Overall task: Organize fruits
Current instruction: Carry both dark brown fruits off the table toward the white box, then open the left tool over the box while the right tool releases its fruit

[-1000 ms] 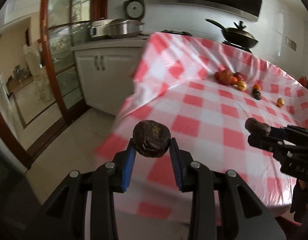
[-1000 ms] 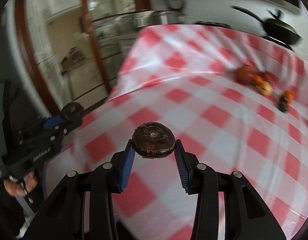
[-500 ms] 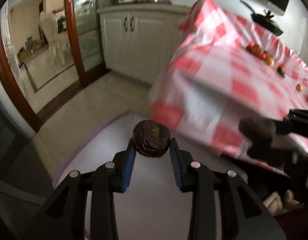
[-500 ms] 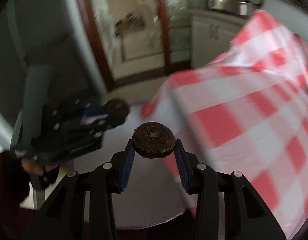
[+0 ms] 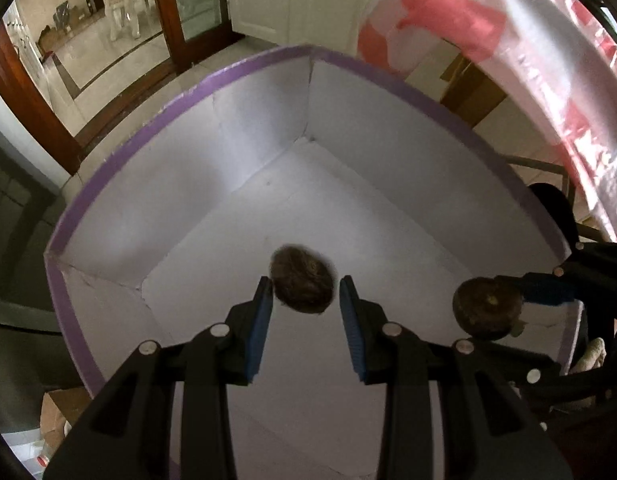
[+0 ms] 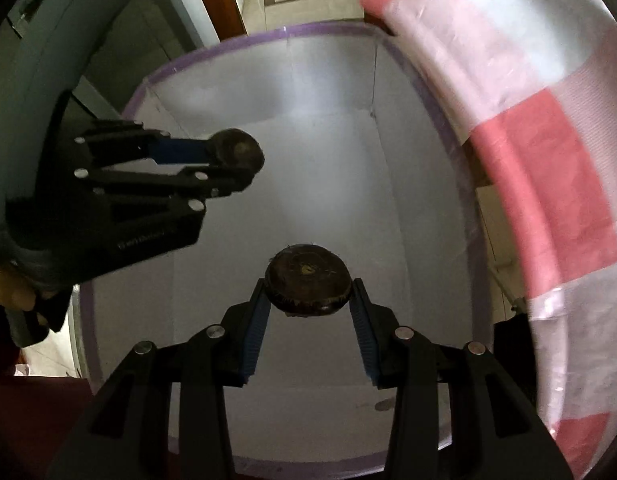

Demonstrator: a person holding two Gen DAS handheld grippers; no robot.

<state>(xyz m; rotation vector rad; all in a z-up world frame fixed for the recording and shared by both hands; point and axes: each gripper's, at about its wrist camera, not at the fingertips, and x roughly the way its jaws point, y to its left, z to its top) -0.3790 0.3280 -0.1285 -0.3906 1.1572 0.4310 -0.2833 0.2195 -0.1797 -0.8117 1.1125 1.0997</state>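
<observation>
The left tongs (image 5: 305, 285) are closed on a dark wrinkled fruit (image 5: 302, 292) and point steeply down. The fruit sits right at the tips and looks smeared. On its 3 o'clock side I cannot tell whether the pad fully touches it. The right tongs (image 6: 309, 285) are clamped on a flatter dark fruit (image 6: 308, 278), with both blue pads pressed against its sides.

Both fruits hang over the inside of a white box with a purple rim (image 5: 248, 69), whose floor looks bare. Neither fruit touches the floor or a wall. In the left wrist view the right tongs come in from 3 o'clock. In the right wrist view the left tongs reach in from 10 o'clock. The two tools are near each other but apart.

A red-and-white checked cloth (image 5: 488, 20) hangs off the tabletop at 1 to 2 o'clock, just beside the box's far rim. Tiled floor and a wood-framed glass door lie beyond, at 11 o'clock.

My read is that this is the drop-off step. The main risks:
- **Early slip:** the wrinkled fruit is held only at the tips, so it could slip out early and land hard or roll into a corner.
- **Bounce or bruise:** letting go from this height could bounce or bruise either fruit.
- **Collision:** with both tools in one box, drifting together could knock a fruit loose.
- **Snag:** the hanging cloth could catch the right tongs as they lift out.
</observation>
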